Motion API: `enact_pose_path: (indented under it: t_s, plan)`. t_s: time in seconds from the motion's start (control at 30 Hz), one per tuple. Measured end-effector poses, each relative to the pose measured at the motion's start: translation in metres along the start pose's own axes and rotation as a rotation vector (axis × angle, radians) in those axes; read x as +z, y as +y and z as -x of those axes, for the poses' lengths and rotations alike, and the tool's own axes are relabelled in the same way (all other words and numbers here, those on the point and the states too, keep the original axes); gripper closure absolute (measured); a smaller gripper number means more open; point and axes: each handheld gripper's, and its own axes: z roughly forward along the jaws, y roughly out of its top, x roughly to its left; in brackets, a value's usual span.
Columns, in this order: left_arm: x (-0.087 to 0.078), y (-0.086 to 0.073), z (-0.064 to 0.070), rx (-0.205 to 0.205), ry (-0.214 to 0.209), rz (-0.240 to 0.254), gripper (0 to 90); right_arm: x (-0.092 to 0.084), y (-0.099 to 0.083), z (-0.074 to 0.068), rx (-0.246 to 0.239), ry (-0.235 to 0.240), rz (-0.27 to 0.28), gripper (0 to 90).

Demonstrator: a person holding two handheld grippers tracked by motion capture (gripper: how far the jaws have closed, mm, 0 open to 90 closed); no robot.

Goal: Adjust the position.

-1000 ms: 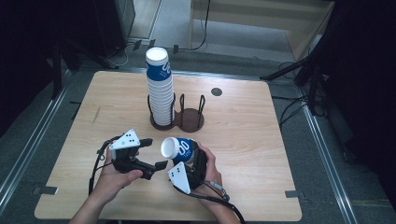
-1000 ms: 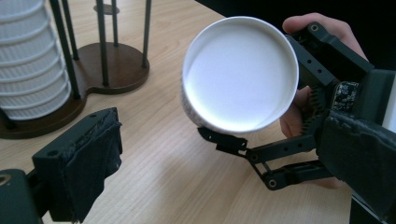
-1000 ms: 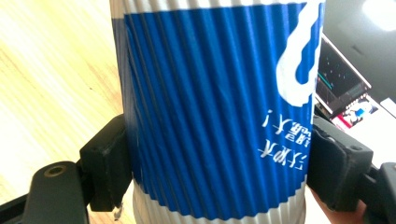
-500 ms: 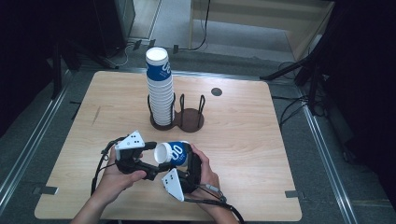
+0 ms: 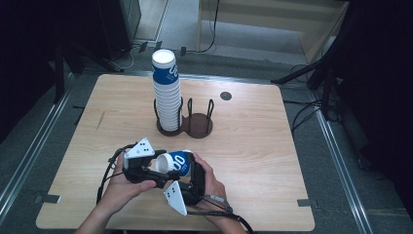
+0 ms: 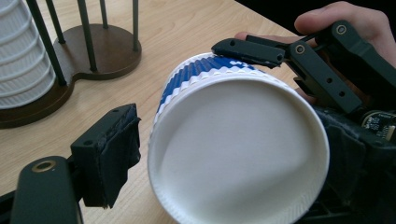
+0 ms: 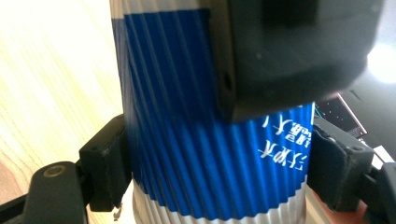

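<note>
A blue-and-white ribbed paper cup point(image 5: 179, 158) lies on its side above the table's front, its white round end toward my left hand. My right gripper point(image 5: 187, 168) is shut on the cup's blue body; in the right gripper view both pads point(image 7: 106, 163) press on the cup point(image 7: 187, 140). My left gripper point(image 5: 158, 170) has just been closing around the white end point(image 6: 238, 154). Its left pad point(image 6: 112, 156) stands a sliver off the rim, and its other pad is mostly hidden behind the cup. A dark blurred jaw point(image 7: 289, 56) crosses the cup's upper part.
A tall stack of the same cups point(image 5: 165, 92) stands in one ring of a dark wire holder point(image 5: 197, 124) at mid-table, also in the left gripper view as the stack point(image 6: 18, 56) and holder base point(image 6: 102, 46). A small dark disc point(image 5: 225, 95) lies behind it.
The two hands have come together. The left gripper moved right up to the cup's white end with its jaws narrowing. The right hand rolled, laying the cup flatter and bringing its grey plate to the front.
</note>
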Motion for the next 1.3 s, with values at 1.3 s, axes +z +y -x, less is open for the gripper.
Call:
enact_pose_path:
  t_s: [1.3]
  plan:
    - [-0.014, -0.005, -0.015, -0.016, 0.074, 0.213, 26.5, -0.008, 0.006, 0.023, 0.160, -0.037, 0.057, 3.5]
